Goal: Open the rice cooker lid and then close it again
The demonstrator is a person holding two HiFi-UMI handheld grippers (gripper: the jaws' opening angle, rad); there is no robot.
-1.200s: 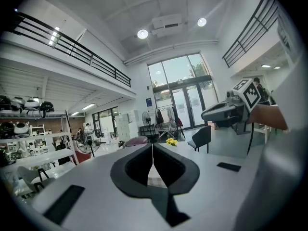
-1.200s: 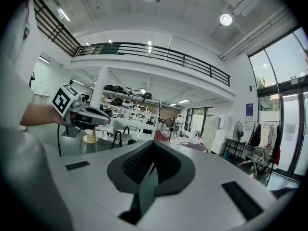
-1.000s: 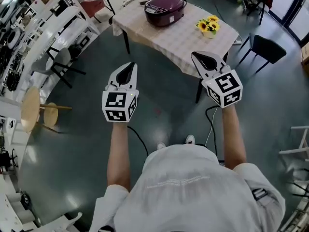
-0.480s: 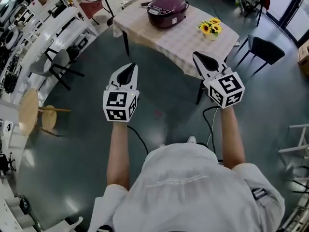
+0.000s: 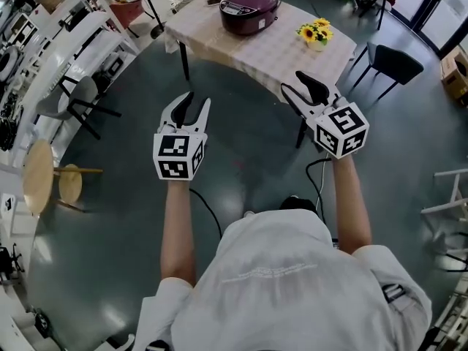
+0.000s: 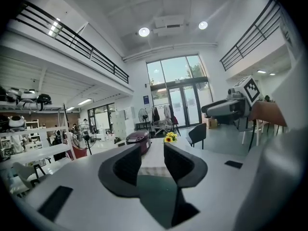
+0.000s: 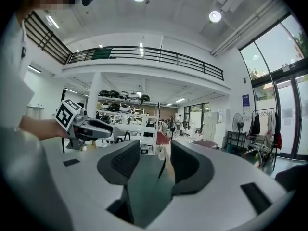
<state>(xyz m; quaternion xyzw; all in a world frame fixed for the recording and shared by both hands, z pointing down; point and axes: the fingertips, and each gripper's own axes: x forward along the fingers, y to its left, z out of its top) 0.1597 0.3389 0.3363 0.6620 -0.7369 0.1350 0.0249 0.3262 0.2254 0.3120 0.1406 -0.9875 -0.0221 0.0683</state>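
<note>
L gripper (image 5: pixel 197 102) mid-left, R gripper (image 5: pixel 296 86) mid-right; both jaws just opened, now apart, nothing btwn; rice cooker (image 5: pixel 250 9) lid down, on table (image 5: pixel 248 50) at frame top, well apart from both

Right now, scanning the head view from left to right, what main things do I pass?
Round wooden stool → left gripper, jaws just opened, nothing between them → rice cooker → sunflowers → black chair.

Rice cooker (image 5: pixel 250 7): rounded, dark purple body with a lighter panel on top, lid shut. It stands upright on the cloth-covered table (image 5: pixel 248 50), at top centre of the head view.
</note>
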